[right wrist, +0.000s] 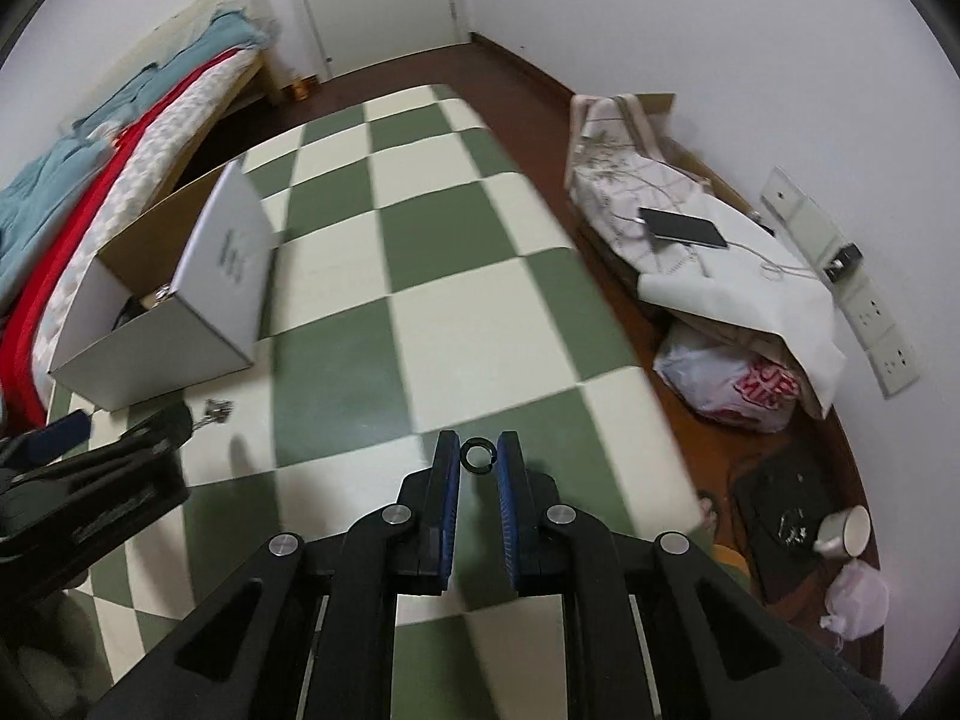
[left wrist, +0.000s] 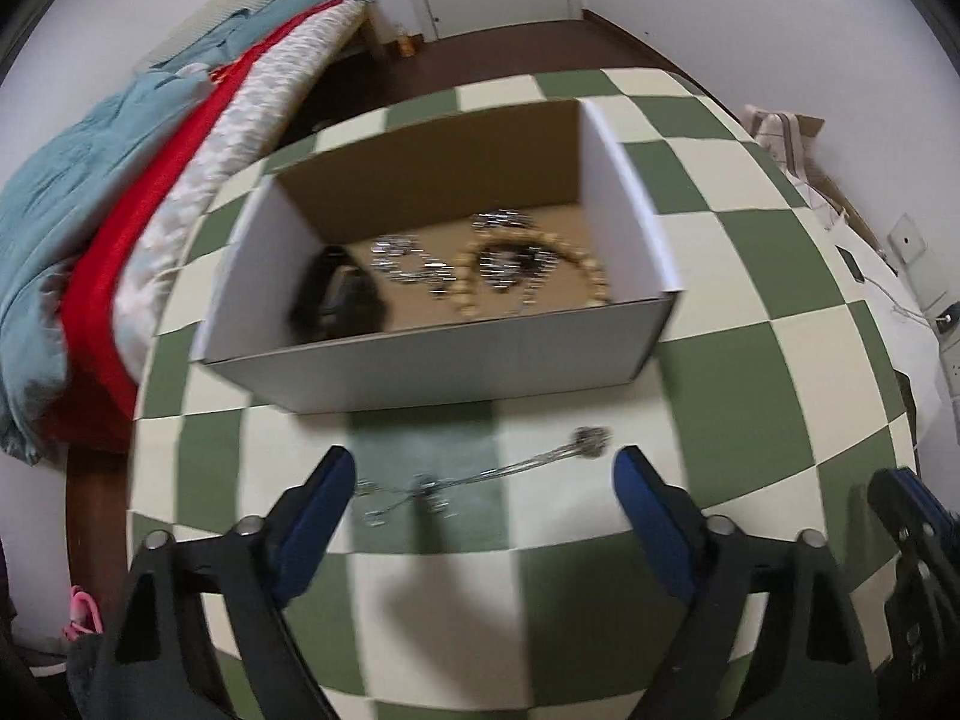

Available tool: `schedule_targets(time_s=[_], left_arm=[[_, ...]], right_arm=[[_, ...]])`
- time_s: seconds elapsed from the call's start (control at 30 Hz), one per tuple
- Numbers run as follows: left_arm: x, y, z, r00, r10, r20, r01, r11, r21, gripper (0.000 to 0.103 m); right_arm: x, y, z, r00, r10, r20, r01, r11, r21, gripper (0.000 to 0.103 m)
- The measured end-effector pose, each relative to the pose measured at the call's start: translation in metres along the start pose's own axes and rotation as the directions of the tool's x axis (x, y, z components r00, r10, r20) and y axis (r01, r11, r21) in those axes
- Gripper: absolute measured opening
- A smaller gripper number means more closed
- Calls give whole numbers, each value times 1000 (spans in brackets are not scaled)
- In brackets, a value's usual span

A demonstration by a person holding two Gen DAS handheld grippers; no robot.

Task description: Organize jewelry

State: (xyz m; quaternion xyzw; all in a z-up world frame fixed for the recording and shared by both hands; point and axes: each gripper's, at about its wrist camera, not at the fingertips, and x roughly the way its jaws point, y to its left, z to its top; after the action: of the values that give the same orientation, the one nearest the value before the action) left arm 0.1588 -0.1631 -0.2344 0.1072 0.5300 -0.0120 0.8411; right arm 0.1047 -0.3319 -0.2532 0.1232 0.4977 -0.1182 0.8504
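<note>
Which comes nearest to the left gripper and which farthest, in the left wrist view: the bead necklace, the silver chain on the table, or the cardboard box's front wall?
From the left gripper, which is open:
1. Silver chain, lying on the checkered table between the fingertips.
2. Cardboard box front wall, just beyond the chain.
3. Bead necklace, inside the box, toward its right side.

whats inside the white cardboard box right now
Inside the white cardboard box: a cream beaded necklace, silver chain jewelry and a blurred black item. The near wall hides the floor's front strip.
</note>
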Motion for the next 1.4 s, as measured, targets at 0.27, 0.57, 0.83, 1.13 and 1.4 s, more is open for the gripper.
schedule_targets(time_s=[0.27, 0.57, 0.83, 1.13, 1.4], left_arm=[[17, -26, 5, 999, -37, -21, 38, 998, 54, 28], [7, -20, 1, 996, -90, 9, 89, 994, 57, 9], [-59, 30, 1, 985, -134, 105, 133, 991, 24, 9], [-128, 95, 19, 965, -162, 208, 175, 983, -47, 9], [-161, 129, 48, 941, -233, 247, 262, 961, -93, 9]], right_arm=[[-4, -9, -1, 1000, -1, 7, 1, 1000, 19, 13], [-16, -3, 1, 999, 19, 27, -19, 1000, 5, 13], [-52, 11, 6, 993, 87, 81, -87, 996, -8, 13], [-91, 36, 25, 973, 192, 130, -189, 981, -31, 13], [-115, 66, 66, 951, 265, 157, -255, 963, -82, 13]])
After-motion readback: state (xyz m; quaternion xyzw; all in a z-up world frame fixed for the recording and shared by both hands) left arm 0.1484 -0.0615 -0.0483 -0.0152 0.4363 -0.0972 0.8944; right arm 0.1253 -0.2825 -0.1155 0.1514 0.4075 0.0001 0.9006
